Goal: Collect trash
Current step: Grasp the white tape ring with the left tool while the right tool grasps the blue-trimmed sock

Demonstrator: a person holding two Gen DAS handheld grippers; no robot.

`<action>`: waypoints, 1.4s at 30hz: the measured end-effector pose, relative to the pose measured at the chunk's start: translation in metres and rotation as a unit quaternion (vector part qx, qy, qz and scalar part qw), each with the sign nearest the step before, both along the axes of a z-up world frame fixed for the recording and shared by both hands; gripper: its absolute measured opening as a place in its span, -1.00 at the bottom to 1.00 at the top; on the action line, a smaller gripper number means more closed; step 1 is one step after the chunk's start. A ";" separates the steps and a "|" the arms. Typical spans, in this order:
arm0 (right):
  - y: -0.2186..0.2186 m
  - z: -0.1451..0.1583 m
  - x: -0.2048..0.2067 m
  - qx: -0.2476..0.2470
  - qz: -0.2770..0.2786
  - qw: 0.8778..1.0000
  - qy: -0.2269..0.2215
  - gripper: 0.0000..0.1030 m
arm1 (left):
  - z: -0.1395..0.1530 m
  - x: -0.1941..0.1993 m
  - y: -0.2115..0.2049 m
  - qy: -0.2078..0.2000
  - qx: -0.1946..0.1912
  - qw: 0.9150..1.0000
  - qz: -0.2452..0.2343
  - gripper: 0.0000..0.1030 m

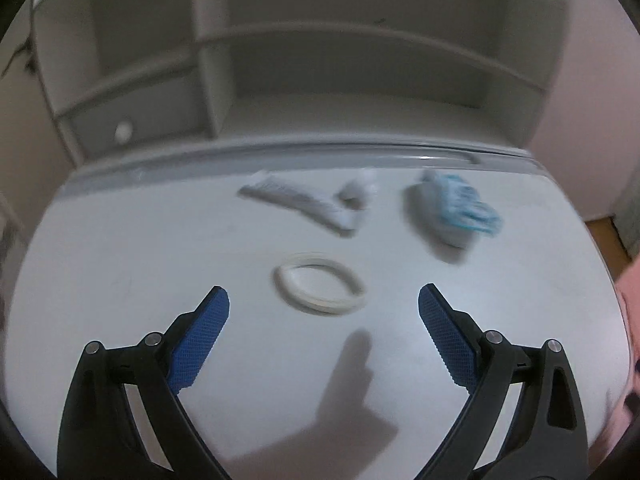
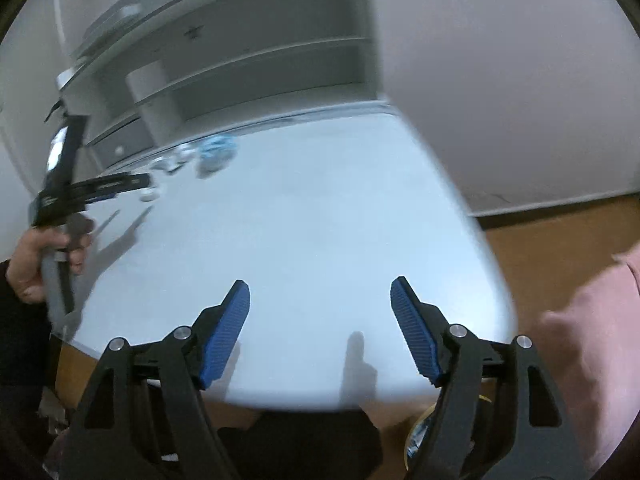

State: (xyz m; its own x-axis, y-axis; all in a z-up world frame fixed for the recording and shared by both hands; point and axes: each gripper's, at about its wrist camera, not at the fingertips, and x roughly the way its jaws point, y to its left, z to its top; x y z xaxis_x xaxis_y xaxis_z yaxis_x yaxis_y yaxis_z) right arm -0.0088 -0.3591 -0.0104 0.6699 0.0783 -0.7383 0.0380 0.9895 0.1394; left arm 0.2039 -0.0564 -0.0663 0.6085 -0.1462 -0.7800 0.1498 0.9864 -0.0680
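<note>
The ring [image 1: 320, 289] lies flat on the table [image 1: 120, 264], just ahead of my left gripper [image 1: 324, 312] and centred between its wide-open, empty jaws. Farther back sit a white wrapper [image 1: 298, 202], long axis running left to right, and a crumpled blue packet [image 1: 456, 208] near the far edge. My right gripper [image 2: 320, 312] hangs empty and open over the near edge, well away from all three. I judge the left much nearer the ring.

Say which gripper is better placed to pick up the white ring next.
Probably left. The left gripper is open, with the white ring on the table just ahead between its fingers. The right gripper is open over bare table, far from the ring.
</note>
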 end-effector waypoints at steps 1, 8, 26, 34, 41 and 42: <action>0.010 0.000 0.010 0.002 0.013 1.000 0.000 0.37 | -0.005 0.004 -0.004 0.004 -0.001 1.000 0.002 0.80; 0.044 0.007 0.050 0.000 0.052 0.999 -0.004 0.37 | -0.024 0.021 -0.013 0.019 0.034 0.999 0.001 0.80; 0.132 -0.011 0.212 -0.034 0.098 0.994 0.044 0.37 | -0.004 -0.006 -0.001 0.018 -0.020 0.999 -0.018 0.02; 0.151 -0.036 0.268 -0.055 0.076 0.992 0.084 0.06 | 0.010 -0.039 -0.002 -0.001 -0.012 0.999 -0.032 0.02; 0.125 -0.016 0.218 -0.051 0.076 0.994 0.058 -0.62 | 0.017 -0.062 -0.013 -0.007 -0.019 0.998 -0.051 0.02; 0.115 -0.011 0.201 -0.047 0.073 0.995 0.051 -0.62 | 0.020 -0.067 -0.018 -0.010 -0.024 0.998 -0.058 0.02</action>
